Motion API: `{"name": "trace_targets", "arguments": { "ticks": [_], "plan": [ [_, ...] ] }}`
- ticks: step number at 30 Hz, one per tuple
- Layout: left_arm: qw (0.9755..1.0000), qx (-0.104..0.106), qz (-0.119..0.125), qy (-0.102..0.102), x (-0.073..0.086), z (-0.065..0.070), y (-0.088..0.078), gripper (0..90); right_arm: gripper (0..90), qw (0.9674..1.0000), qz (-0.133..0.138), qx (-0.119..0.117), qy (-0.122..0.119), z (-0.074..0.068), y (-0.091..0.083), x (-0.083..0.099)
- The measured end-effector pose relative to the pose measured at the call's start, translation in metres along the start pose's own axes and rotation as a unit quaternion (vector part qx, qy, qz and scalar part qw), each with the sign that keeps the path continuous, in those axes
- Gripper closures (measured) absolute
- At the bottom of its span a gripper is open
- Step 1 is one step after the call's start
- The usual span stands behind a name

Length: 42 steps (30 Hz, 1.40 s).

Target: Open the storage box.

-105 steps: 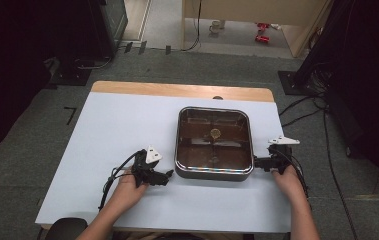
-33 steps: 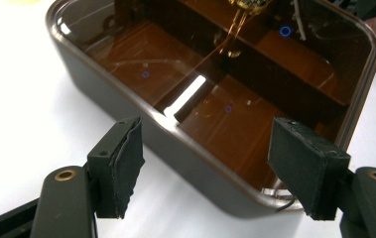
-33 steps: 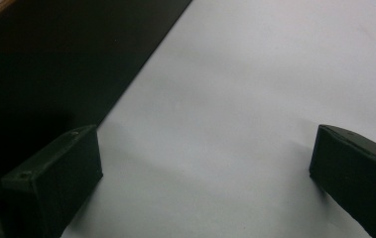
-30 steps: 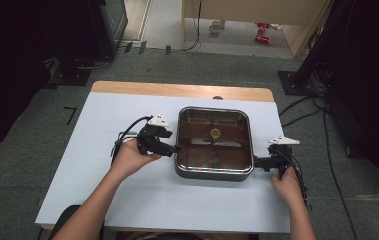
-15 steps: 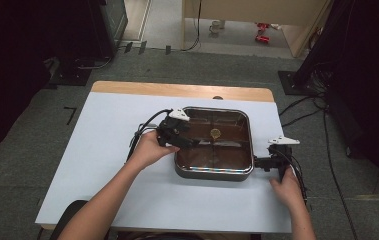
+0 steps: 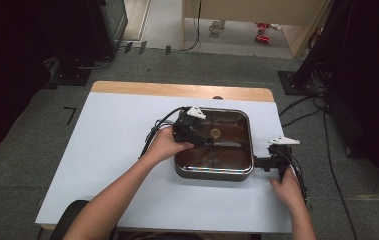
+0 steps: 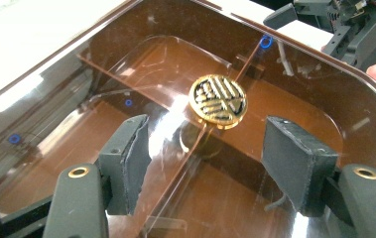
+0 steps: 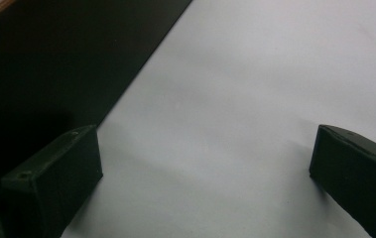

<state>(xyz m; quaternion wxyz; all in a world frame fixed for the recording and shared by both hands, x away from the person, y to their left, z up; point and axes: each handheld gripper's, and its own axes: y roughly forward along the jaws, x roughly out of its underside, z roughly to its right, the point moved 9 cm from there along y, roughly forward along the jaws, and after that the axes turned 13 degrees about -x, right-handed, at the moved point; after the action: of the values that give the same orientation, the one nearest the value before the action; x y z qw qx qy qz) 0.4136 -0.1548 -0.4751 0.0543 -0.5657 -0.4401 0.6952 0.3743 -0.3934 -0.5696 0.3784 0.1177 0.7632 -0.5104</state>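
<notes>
A square dark pan (image 6: 212, 172) sits on the white table under a brown see-through lid (image 7: 294, 99) with a round gold knob (image 6: 215, 133) (image 7: 218, 100) at its centre. My left gripper (image 6: 201, 136) (image 7: 205, 148) hovers over the lid's left part. Its jaws are open and have just been closing, with the knob slightly ahead of the pads and nothing pressed between them. My right gripper (image 6: 258, 162) (image 8: 205, 163) rests by the pan's right side, open over bare table (image 8: 255, 74), beside the pan's dark wall (image 8: 51, 64).
The white table top (image 6: 117, 150) has free room left of and in front of the pan. A wooden strip (image 6: 177, 90) runs along the far edge. Cables trail from both grippers. Dark stands and cables occupy the floor around.
My left gripper has moved right from the pan's left edge to above the lid, closer to the gold knob. The right gripper has stayed where it was.
</notes>
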Motion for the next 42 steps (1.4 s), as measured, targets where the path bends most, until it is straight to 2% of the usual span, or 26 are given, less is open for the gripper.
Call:
{"name": "trace_targets", "arguments": {
  "ticks": [1,7,15,17,20,22,23,35,42],
  "plan": [
    [1.0000,0.002,-0.004,0.004,-0.002,0.003,0.006,35.7,0.0,1.0000,0.000,0.000,0.000,0.000,0.000,0.000],
    [0.9998,0.000,-0.006,0.020,-0.006,0.008,0.016,37.4,0.0,1.0000,0.000,0.000,0.000,0.000,0.000,0.000],
    [0.9997,-0.008,0.000,0.022,-0.007,0.008,0.026,44.3,0.0,1.0000,0.000,0.000,0.000,0.000,0.000,0.000],
    [0.9997,-0.009,0.000,0.022,-0.007,0.008,0.027,44.6,0.0,1.0000,0.000,0.000,0.000,0.000,0.000,0.000],
    [0.9998,-0.002,0.003,0.022,-0.007,0.010,0.026,51.5,0.0,1.0000,0.000,0.000,0.000,0.000,0.000,0.000],
    [0.9996,0.001,0.004,0.029,-0.008,0.012,0.025,56.2,0.0,1.0000,0.000,0.000,0.000,0.000,0.000,0.000],
    [0.9993,-0.006,0.004,0.035,-0.008,0.013,0.025,58.2,0.0,1.0000,0.000,0.000,0.000,0.000,0.000,0.000],
    [0.9996,-0.007,0.000,0.028,-0.010,0.013,0.021,59.1,0.0,1.0000,0.000,0.000,0.000,0.000,0.000,0.000],
    [0.9993,-0.013,0.013,0.032,-0.018,0.012,0.007,59.2,0.0,1.0000,0.001,0.000,0.000,0.000,0.000,0.000]
  ]
}}
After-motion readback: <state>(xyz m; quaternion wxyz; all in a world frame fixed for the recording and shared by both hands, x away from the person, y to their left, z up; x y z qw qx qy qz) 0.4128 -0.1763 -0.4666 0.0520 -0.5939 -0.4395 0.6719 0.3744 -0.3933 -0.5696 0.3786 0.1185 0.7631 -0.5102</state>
